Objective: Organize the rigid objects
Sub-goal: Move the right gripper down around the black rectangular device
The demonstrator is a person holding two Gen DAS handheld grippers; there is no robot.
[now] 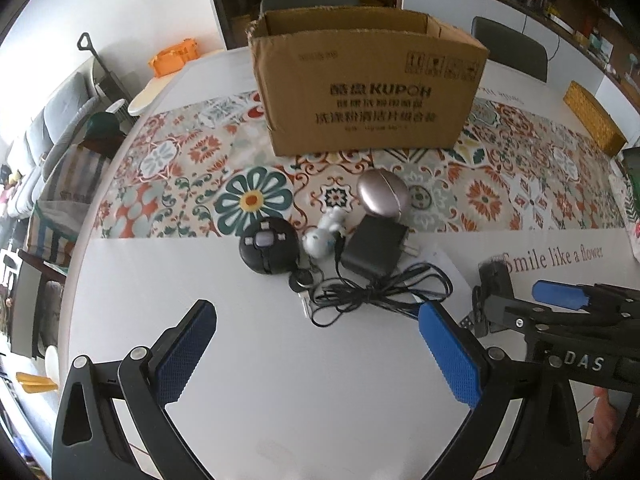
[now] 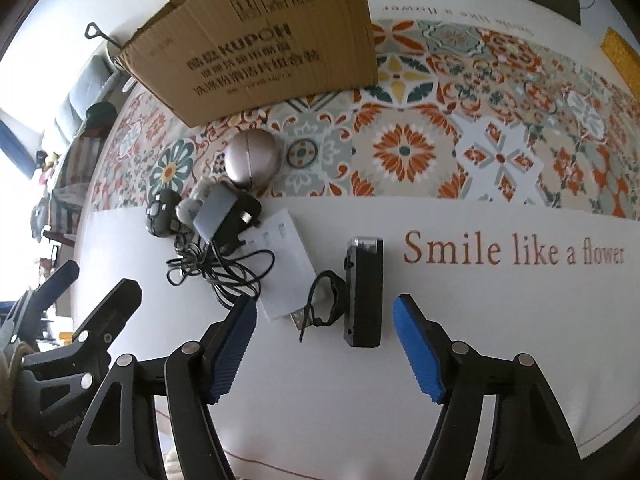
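Seemingly nothing has been picked yet. From the left wrist view, the left gripper (image 1: 318,356) hovers over bare white table (image 1: 280,380), jaws wide apart and empty. Ahead of it the clutter sits bunched together: a black ball (image 1: 269,245), a white figurine (image 1: 325,234), a charger (image 1: 375,249) with its cable (image 1: 380,292) spilling toward the gripper, and a pink case (image 1: 383,193) behind, on the patterned runner (image 1: 180,168). An open box (image 1: 366,88) stands farther back, top up, likely the place meant for these things. The right gripper (image 1: 516,300) shows at the right edge, its jaws on either side of a black item.

From the right wrist view, the right gripper (image 2: 326,344) also has its jaws spread wide, holding nothing. A black bar (image 2: 363,292) lies flat between and just beyond the pads, long axis along the fingers, so a squeeze across its narrow width looks likely next. A looped strap (image 2: 324,300) and USB plug (image 2: 297,316) lie beside it, close enough to snag. A white card (image 2: 282,264) rests left of them, partly under the charger
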